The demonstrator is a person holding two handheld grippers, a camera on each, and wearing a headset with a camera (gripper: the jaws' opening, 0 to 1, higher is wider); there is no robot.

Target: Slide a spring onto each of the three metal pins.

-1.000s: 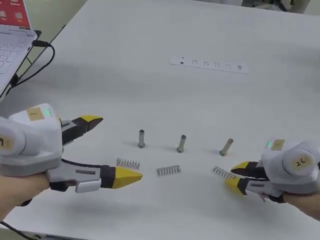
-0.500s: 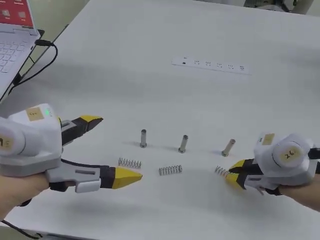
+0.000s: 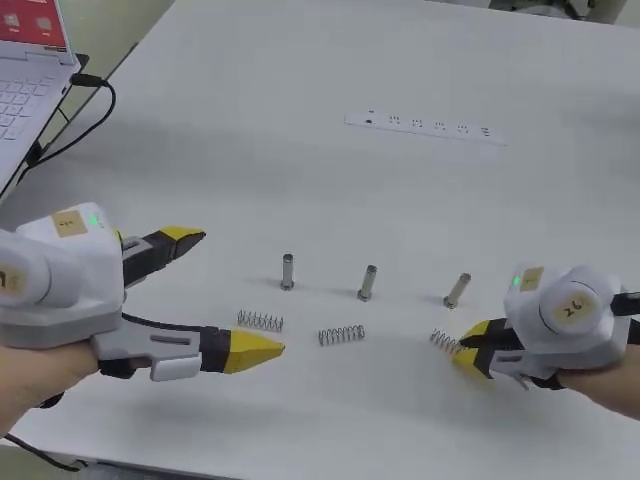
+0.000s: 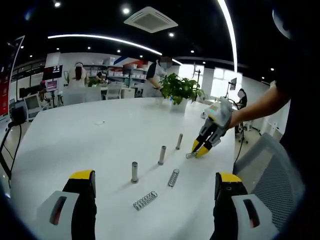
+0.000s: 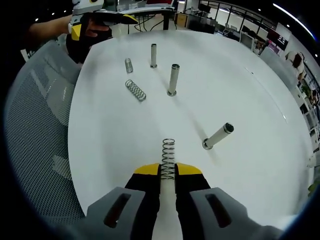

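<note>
Three metal pins [image 3: 288, 271] [image 3: 367, 282] [image 3: 457, 290] stand in a row on the white table [image 3: 300, 150]. Before them lie three springs. My right gripper [image 3: 468, 345] is shut on the near end of the right spring [image 5: 168, 150], which lies flat and points toward the right pin [image 5: 216, 136]. The left spring [image 3: 260, 320] and middle spring [image 3: 341, 335] lie loose. My left gripper [image 3: 225, 292] hovers wide open at the left, holding nothing, with the left spring [image 4: 145, 200] just ahead of its jaws.
A white power strip [image 3: 425, 127] lies farther back on the table. A laptop [image 3: 25, 60] with a black cable [image 3: 85, 110] sits at the far left edge. The table's near edge runs just below both grippers.
The right gripper has rolled in the hand and drawn in a little over the right spring's end. The left gripper has stayed put. The camera has shifted slightly.
</note>
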